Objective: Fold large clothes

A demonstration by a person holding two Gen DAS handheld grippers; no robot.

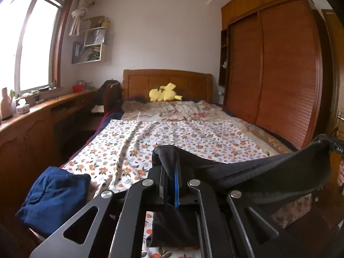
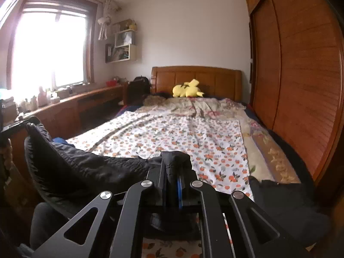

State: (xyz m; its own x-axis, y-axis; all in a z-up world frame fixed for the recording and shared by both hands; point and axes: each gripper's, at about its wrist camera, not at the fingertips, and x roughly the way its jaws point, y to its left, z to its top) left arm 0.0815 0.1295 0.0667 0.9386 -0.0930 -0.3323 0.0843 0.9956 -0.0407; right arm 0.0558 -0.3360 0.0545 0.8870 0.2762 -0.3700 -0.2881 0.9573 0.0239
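Observation:
A black garment hangs stretched between my two grippers above the near end of the bed. My left gripper is shut on one end of its edge, the cloth bunched over the fingertips. From there the edge sags away to the right, up to the other gripper at the frame's right border. In the right wrist view my right gripper is shut on the other end of the black garment, which droops leftward toward the left gripper. More black cloth lies at the lower right.
The bed carries a white sheet with orange fruit print and a yellow plush toy by the wooden headboard. A folded blue garment sits at the bed's near left corner. A wooden desk lines the left wall, a wardrobe the right.

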